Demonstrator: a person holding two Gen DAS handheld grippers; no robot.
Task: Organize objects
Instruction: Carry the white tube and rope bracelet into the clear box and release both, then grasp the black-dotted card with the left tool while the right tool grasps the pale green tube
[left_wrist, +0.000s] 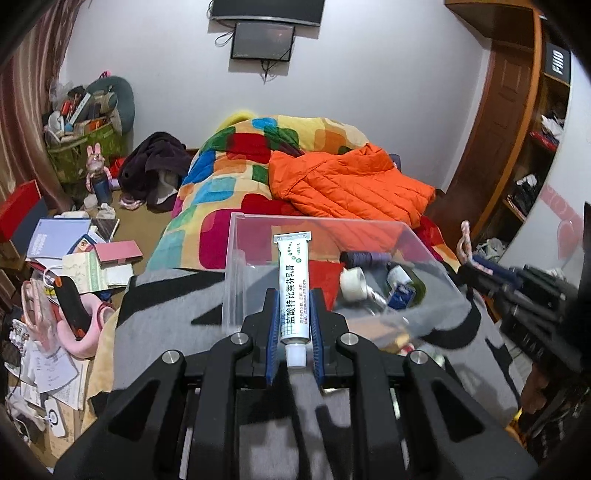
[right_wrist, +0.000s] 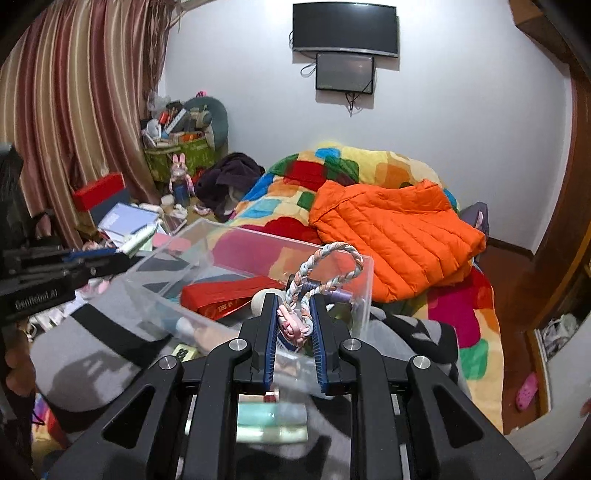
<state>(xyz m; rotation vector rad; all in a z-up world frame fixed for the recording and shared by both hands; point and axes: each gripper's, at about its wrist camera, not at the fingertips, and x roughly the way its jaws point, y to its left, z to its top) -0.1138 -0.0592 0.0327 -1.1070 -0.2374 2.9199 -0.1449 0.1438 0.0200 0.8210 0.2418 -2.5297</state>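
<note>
The left gripper (left_wrist: 294, 314) is clamped on a white tube (left_wrist: 291, 291), cap toward the camera, held above the near edge of the clear box (left_wrist: 236, 258). The right gripper (right_wrist: 294, 317) is clamped on a braided cord (right_wrist: 325, 266), its loop standing over the box (right_wrist: 364, 295), which rests on a grey blanket (right_wrist: 85, 354) on the bed.

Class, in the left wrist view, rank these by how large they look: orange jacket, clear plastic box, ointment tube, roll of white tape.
Clear plastic box and orange jacket: look alike, unranked.
Ointment tube, enlarged by nearness.
Roll of white tape.
</note>
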